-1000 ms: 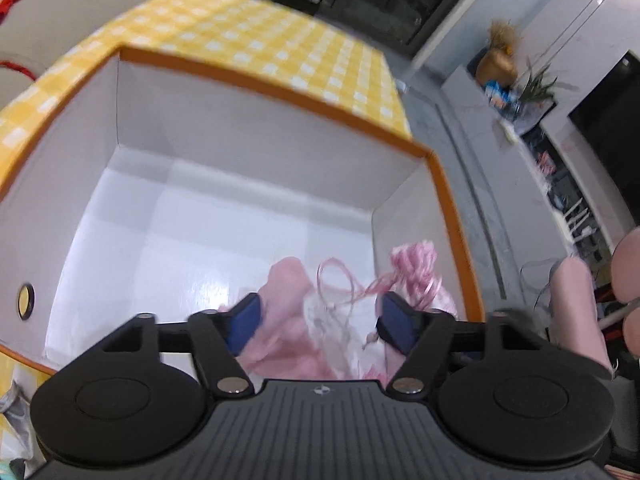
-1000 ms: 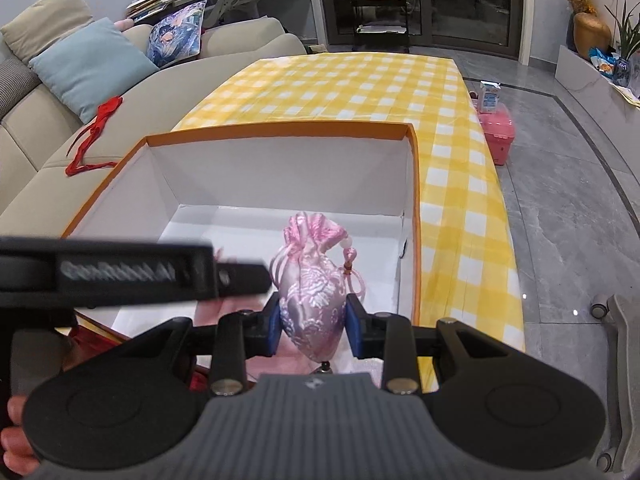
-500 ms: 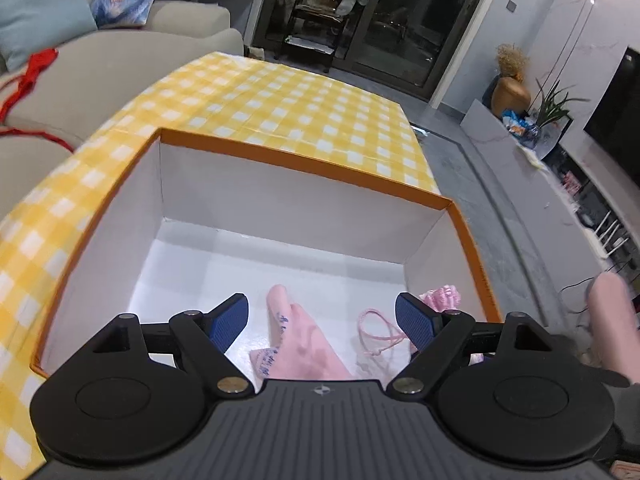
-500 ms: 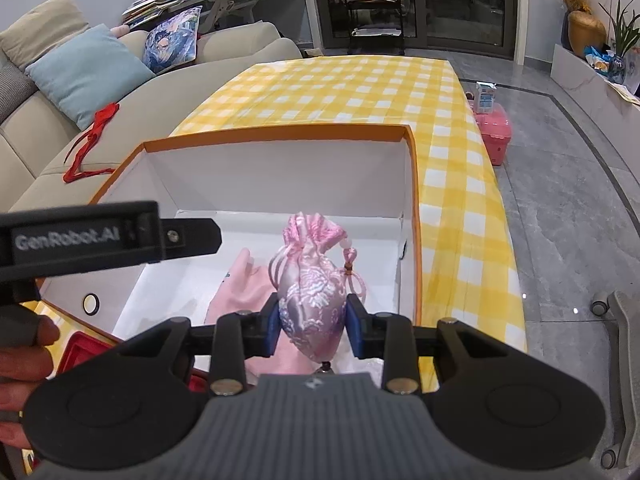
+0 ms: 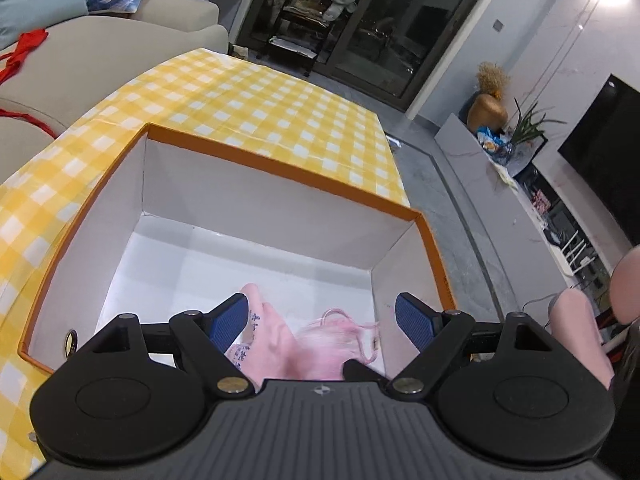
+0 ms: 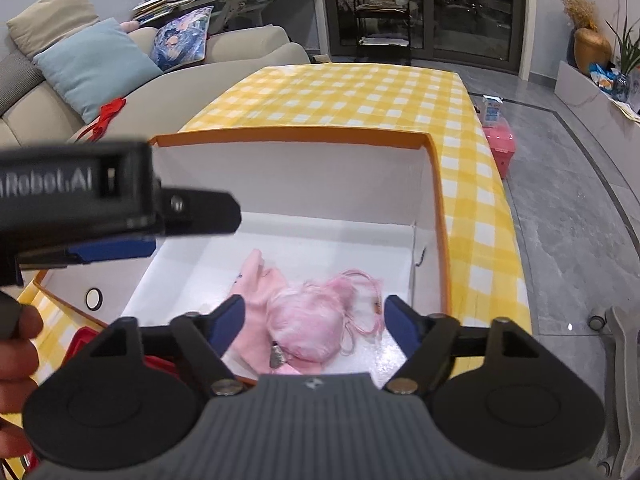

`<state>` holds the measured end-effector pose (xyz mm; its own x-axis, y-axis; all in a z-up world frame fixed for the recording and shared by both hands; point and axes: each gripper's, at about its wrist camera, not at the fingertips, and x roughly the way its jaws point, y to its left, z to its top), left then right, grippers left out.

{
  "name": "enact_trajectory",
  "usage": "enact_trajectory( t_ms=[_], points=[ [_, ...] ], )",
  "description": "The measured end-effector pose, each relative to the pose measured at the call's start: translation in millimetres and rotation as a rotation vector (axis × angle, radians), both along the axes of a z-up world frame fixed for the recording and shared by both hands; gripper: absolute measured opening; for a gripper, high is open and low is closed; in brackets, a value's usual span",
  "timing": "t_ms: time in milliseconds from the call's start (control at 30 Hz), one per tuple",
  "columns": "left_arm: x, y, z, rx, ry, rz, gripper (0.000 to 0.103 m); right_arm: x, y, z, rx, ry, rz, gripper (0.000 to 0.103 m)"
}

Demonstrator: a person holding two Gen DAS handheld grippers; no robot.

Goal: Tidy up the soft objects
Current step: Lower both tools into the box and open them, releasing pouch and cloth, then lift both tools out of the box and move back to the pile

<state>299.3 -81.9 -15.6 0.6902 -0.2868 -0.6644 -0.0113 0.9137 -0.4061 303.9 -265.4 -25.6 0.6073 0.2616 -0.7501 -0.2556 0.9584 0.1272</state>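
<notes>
Half a second ago the right gripper (image 6: 310,320) was clamped on the pink drawstring pouch (image 6: 308,326); its fingers have just been opening, and the pouch now lies blurred between them, free of both blue pads, at the near end of the white-lined box (image 6: 304,178). The pouch rests partly on a pink folded cloth (image 6: 256,284), which spreads toward 10 o'clock from it, and its thin pink cord loops out toward 2 o'clock.

The right gripper points steeply down into the box from the near edge. The left gripper (image 5: 320,322) has lifted and tilted back since a second ago (more of the room beyond the box shows in its view); its fingers stand spread wide, gripping nothing, and below them the pink cloth and the blurred pouch lie on the box floor. In the right wrist view the left gripper's body crosses the frame at 9 o'clock, held above the box's left wall, with the person's hand (image 6: 16,364) wrapped behind it at 8 o'clock.

The box, edged in orange, sits on the yellow-checked tabletop (image 6: 360,96), which runs away toward 12 o'clock. A beige sofa (image 6: 248,46) with a pale blue cushion (image 6: 96,66) stands at 10 o'clock beyond the tabletop.
</notes>
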Motion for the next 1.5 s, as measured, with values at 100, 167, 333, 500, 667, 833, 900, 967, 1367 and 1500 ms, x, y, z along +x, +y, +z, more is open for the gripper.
enact_trajectory(
  t_ms=[100,167,333,500,667,833,900,967,1367,1500],
  points=[
    [-0.5,2.2,3.9,-0.006,-0.008,0.006,0.098,-2.3,2.7,0.6,-0.003,-0.013,0.008,0.093],
    [-1.5,2.6,6.1,-0.003,-0.012,0.009,0.098,-2.5,2.4,2.1,0.001,-0.024,0.009,0.096],
    [-6.3,-0.1,14.4,0.015,-0.017,0.024,0.098,-2.5,1.5,1.6,0.037,-0.018,-0.008,0.099],
    [-13.4,-8.1,29.4,0.04,-0.06,-0.009,0.098,-7.1,11.7,2.0,-0.01,-0.033,0.014,0.1],
    [-19.8,-9.4,39.6,0.039,-0.079,-0.016,0.098,-11.4,13.5,5.5,0.005,-0.056,-0.004,0.1],
    [-28.7,-3.9,49.0,0.049,-0.098,0.018,0.098,-14.6,7.5,15.0,0.05,-0.102,-0.048,0.1],
    [-32.9,-1.4,55.9,0.054,-0.111,0.006,0.098,-17.5,5.0,19.0,0.051,-0.127,-0.07,0.1],
    [-36.5,0.9,62.8,0.054,-0.114,-0.033,0.098,-23.2,3.2,24.2,0.028,-0.157,-0.124,0.1],
    [-87.1,8.8,95.6,-0.012,-0.127,-0.123,0.098,-75.7,-20.8,53.8,0.015,-0.204,-0.21,0.1],
    [-111.0,8.8,94.2,0.025,-0.134,-0.162,0.098,-107.1,-26.4,53.6,0.049,-0.152,-0.207,0.1]
  ],
)
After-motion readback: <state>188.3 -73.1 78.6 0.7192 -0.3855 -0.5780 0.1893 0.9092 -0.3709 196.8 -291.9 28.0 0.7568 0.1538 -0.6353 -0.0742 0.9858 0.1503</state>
